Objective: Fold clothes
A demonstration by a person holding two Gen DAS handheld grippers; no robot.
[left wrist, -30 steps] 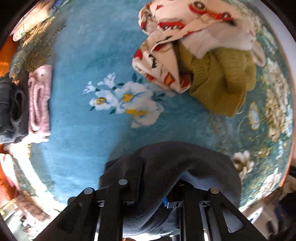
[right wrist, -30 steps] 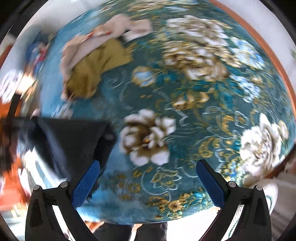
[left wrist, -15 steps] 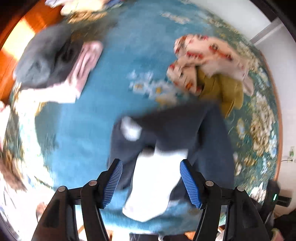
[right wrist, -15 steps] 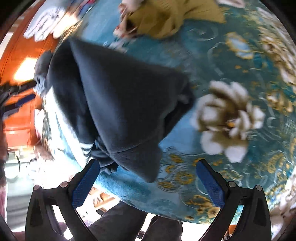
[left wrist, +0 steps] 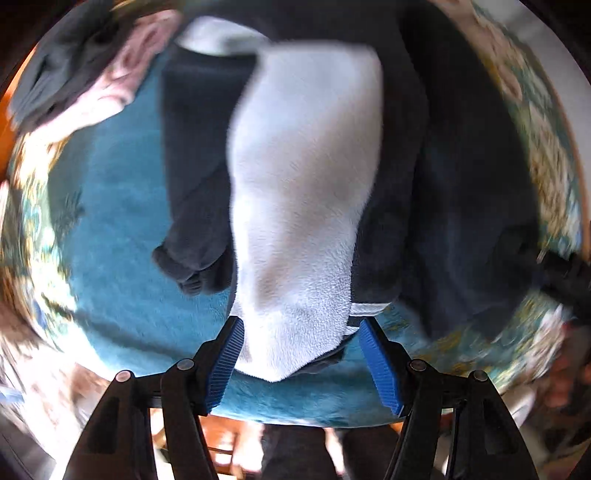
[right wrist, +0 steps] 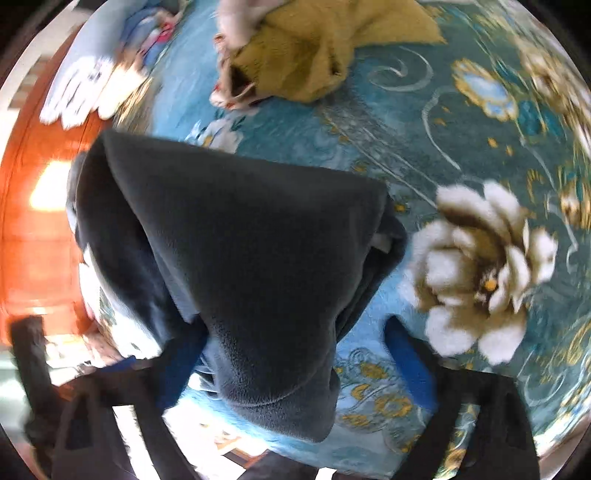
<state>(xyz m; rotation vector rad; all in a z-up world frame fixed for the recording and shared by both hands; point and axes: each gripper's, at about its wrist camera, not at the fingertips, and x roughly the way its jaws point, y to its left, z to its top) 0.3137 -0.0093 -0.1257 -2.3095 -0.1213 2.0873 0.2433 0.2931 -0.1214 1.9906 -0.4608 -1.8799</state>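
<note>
A dark navy fleece garment [left wrist: 461,177] with a white fleece lining [left wrist: 303,192] lies on the blue flowered blanket [left wrist: 122,236]. My left gripper [left wrist: 301,354] is open, its blue pads on either side of the white lining's near corner. In the right wrist view the same navy garment [right wrist: 251,258] hangs over the blanket's near edge. My right gripper [right wrist: 295,365] is open, its pads either side of the garment's hem. The image is motion-blurred.
A folded grey garment [left wrist: 55,66] and a pink one [left wrist: 125,70] lie at the far left. A mustard sweater [right wrist: 314,48] and a patterned cloth [right wrist: 236,33] lie in a heap further back. Orange wooden furniture [right wrist: 33,221] is on the left.
The left gripper let go of the navy garment and opened, then moved close over its white lining. The right gripper came in over the garment's hem; its jaws have narrowed.
</note>
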